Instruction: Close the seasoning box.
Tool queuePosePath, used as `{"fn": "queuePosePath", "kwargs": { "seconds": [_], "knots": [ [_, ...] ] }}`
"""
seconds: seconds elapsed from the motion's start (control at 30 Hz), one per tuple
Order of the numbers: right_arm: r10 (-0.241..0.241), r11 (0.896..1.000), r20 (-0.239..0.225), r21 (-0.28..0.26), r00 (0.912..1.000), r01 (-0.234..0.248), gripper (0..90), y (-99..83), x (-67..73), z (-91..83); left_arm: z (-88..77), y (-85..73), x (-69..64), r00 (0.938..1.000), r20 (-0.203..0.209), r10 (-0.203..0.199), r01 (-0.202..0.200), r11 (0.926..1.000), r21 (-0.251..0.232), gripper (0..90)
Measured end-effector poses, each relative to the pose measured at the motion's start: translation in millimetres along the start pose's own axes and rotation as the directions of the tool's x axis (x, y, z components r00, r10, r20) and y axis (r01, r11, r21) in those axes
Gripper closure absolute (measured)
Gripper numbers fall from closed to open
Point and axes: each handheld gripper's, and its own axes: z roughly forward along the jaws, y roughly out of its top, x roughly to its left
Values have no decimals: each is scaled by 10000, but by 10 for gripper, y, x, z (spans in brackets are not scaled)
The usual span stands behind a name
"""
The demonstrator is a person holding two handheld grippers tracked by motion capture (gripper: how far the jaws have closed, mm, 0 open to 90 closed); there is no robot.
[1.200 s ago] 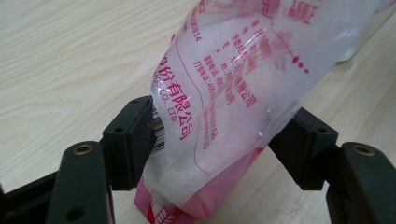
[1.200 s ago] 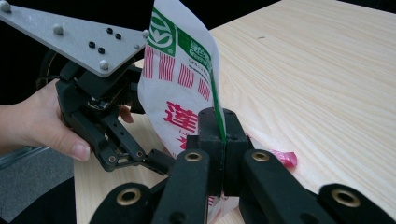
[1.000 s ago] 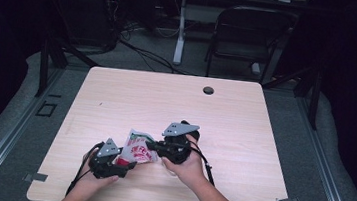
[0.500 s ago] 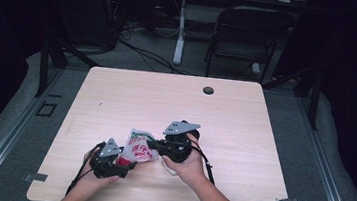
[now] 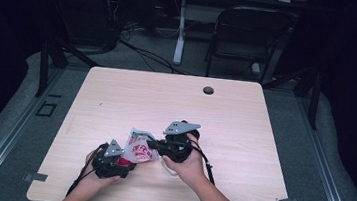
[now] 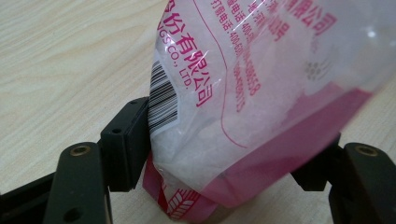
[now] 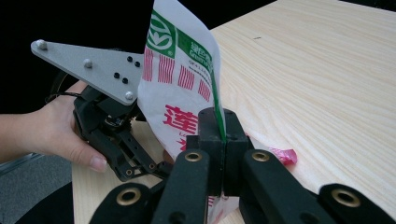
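The right gripper [image 7: 218,140] is clenched on the edge of the white, red-and-green printed plastic bag [image 7: 180,88]. The left gripper [image 6: 224,154] is grasping its pink bottom, whose contents are hard to make out. The bag's top is cut off there.

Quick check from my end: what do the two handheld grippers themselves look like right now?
Both are black: the left gripper and right gripper each carry a grey three-cornered plate with small studs, a trailing black cable, and jaws with brass-coloured pivot rivets. Forearms are bare, without sleeves.

Your overhead light only hits the wooden table [image 5: 243,137]; everything past its 12 o'clock edge goes dark and murky. The left gripper view is soft up close, with small glare spots on the plastic bag [image 6: 261,93] around 2 o'clock.
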Motion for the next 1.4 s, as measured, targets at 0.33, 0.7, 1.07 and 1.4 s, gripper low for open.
{"fn": "queuePosePath", "kwargs": {
  "seconds": [0.33, 0.7, 1.07, 1.4],
  "knots": [
    [-12, 10000, 12, -6, 10000, 12, 900, -4, 0, -2, 2, -5, 11, 10000, 16, -2, 2, 10000, -67, 350],
    [-15, 10000, 31, -37, 10000, 15, 900, -2, 7, -9, -20, 0, 4, 9993, -347, 141, -144, 9999, -86, 459],
    [2, 9999, 14, -153, 10000, -2, 900, 1, 15, -19, -44, 21, -21, 9976, -554, 413, -421, 9990, -119, 530],
    [-63, 9998, 48, -198, 10000, 64, 900, 10, 22, -38, -60, 42, -41, 9955, -756, 573, -596, 9978, -280, 562]
  ]
}}
